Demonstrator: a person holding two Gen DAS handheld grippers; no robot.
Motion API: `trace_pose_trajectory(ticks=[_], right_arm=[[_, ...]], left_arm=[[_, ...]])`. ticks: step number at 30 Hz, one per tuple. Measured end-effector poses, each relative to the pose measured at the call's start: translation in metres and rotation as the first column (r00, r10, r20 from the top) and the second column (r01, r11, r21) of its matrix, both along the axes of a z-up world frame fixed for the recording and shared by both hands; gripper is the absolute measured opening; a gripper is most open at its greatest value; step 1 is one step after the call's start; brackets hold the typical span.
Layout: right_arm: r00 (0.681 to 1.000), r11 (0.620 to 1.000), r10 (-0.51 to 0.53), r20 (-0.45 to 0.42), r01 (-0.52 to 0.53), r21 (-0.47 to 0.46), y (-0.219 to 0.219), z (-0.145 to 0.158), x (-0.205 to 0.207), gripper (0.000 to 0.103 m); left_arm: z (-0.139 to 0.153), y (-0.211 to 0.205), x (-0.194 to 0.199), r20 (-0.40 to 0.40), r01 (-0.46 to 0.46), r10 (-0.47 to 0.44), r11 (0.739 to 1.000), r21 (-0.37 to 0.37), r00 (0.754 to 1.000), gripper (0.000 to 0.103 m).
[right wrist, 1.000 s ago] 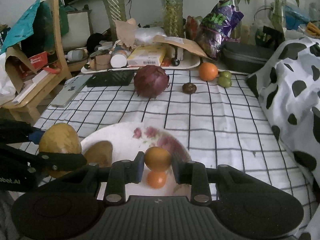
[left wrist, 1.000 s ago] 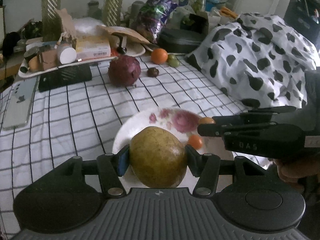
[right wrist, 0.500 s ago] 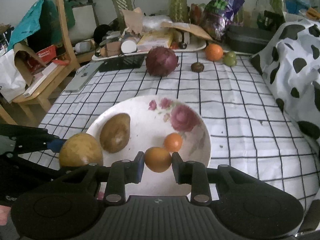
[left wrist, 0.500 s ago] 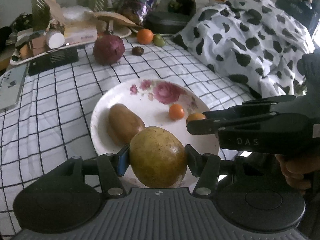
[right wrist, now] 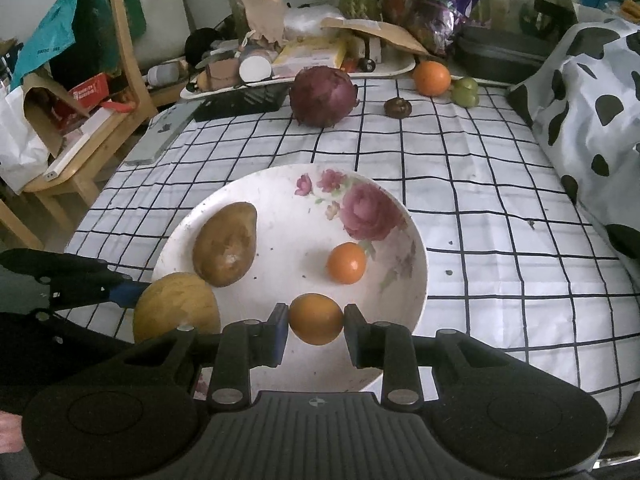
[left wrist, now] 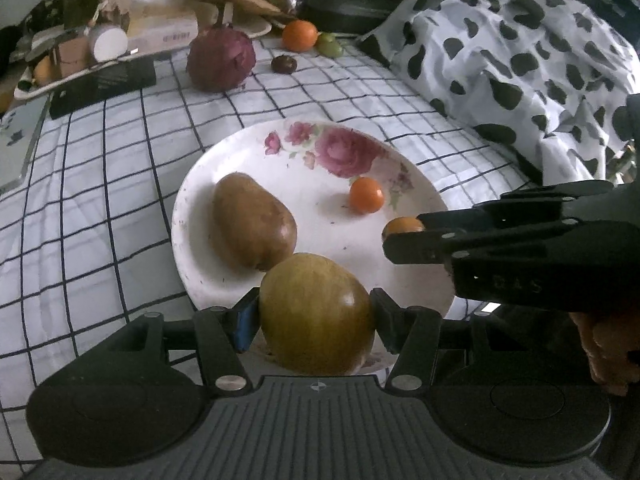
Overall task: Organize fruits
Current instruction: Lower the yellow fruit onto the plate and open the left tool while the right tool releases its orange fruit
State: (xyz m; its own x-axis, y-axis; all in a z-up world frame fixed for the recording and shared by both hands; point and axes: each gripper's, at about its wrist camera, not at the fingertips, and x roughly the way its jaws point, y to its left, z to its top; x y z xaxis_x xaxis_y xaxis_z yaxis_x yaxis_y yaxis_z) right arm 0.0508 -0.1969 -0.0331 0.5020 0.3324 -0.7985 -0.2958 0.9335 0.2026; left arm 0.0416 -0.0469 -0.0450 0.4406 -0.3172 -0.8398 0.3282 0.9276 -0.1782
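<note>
A white plate with pink roses [left wrist: 224, 280] [right wrist: 416, 280] lies on the checked cloth. On it lie a brown pear-shaped fruit [left wrist: 252, 226] [right wrist: 226, 244] and a small orange fruit [left wrist: 366, 195] [right wrist: 347, 263]. My left gripper [left wrist: 316, 316] is shut on a yellow-green round fruit [left wrist: 316, 312] [right wrist: 176, 308] above the plate's near rim. My right gripper [right wrist: 316, 320] is shut on a small orange fruit [right wrist: 316, 319] [left wrist: 402, 225] above the plate's near right side.
At the back of the cloth stand a red cabbage [right wrist: 323, 97], an orange [right wrist: 431, 77], green fruits [right wrist: 466, 90] and a small dark fruit [right wrist: 398, 107]. A cluttered tray [right wrist: 300, 68] lies behind. A cow-print cloth [right wrist: 592, 112] rises at the right, a wooden chair [right wrist: 80, 128] at the left.
Both grippers have risen and tipped down over the plate, each keeping its fruit. The brown fruit on the plate has come into view.
</note>
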Motion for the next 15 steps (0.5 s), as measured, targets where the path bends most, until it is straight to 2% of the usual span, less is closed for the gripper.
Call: trace_pose_trajectory(ticks=[2,15], right_arm=[[1.000,1.000,-0.002,-0.004,0.002,0.000,-0.001,-0.001,0.000,0.031],[1.000,1.000,-0.019,-0.011,0.019,0.005,-0.004,-0.002,0.002,0.031]], left_arm=[[-0.001,-0.001,0.001,0.001,-0.009,0.009,1.000,0.024,1.000,0.070],[0.011,0.001,-0.003,0.033,-0.004,0.005,1.000,-0.016,0.999,0.074]])
